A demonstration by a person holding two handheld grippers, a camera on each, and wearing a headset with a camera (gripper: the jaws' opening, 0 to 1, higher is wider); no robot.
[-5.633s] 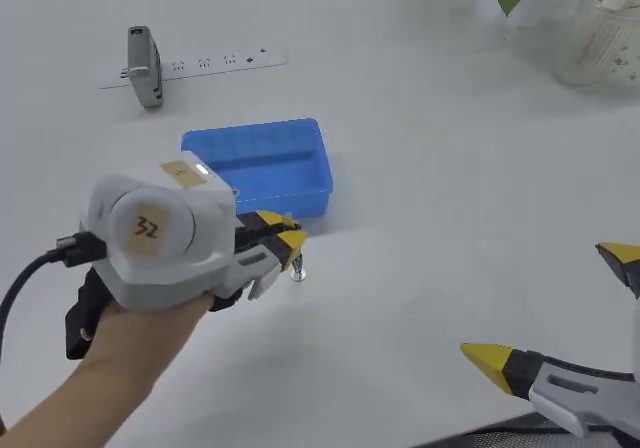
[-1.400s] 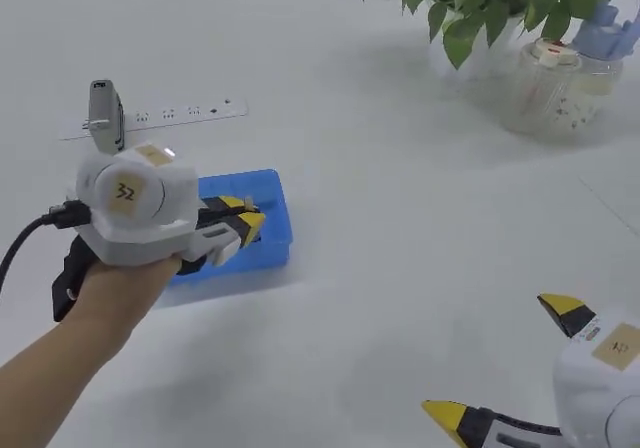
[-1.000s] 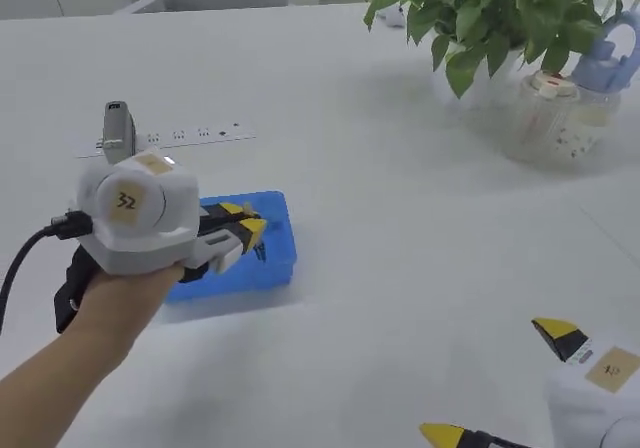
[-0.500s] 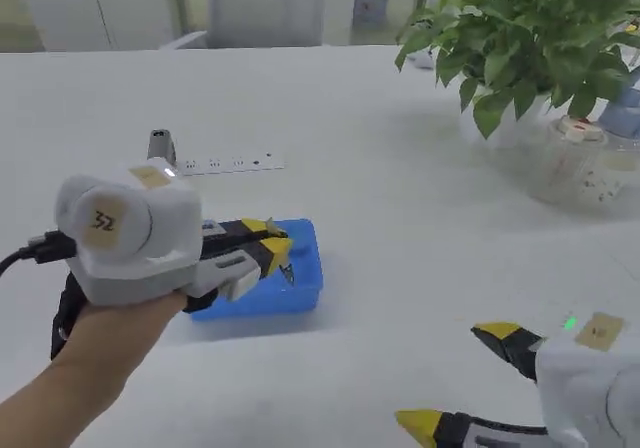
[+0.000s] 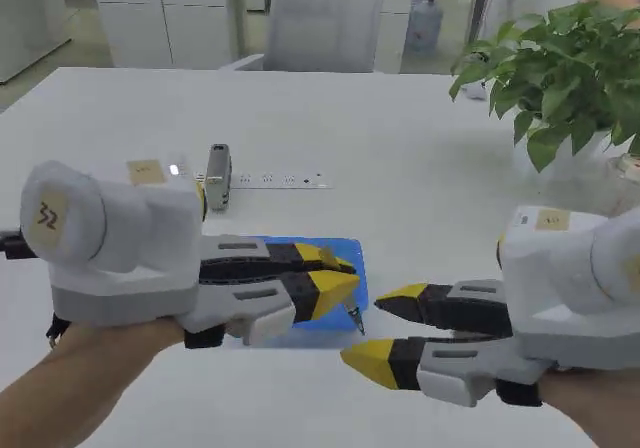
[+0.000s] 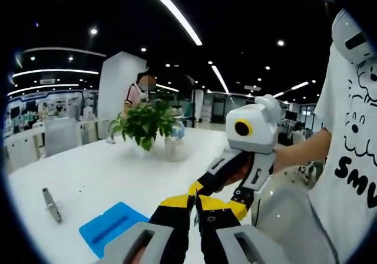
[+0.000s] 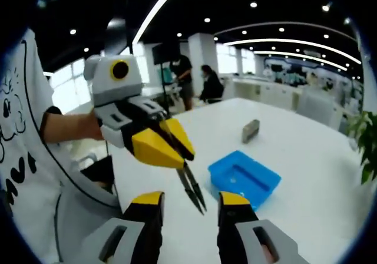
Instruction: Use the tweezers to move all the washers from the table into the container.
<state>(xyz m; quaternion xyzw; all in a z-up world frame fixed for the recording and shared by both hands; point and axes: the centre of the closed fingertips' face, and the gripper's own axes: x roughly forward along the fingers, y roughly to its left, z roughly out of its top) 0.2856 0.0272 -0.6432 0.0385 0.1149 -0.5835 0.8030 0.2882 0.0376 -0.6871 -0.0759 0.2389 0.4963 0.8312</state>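
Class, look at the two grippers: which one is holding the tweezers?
The left gripper: its jaws are shut on the tweezers, whereas the right gripper has its jaws open and empty.

Container [image 5: 348, 251]: lying largely hidden behind left gripper [image 5: 345, 276]. Tweezers [image 5: 354, 318]: shaft disappearing between its jaws; whether the tip is gripping anything being too small to tell.

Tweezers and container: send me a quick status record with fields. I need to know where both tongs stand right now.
left tongs: shut on the tweezers, raised off the table
right tongs: open, holding nothing, facing the left tongs
tweezers: tips point down, in line with the right tongs' gap in the right gripper view
container: blue tray on the table, beyond both tongs
load at tweezer tips: too small to tell
nearby: power strip, plant
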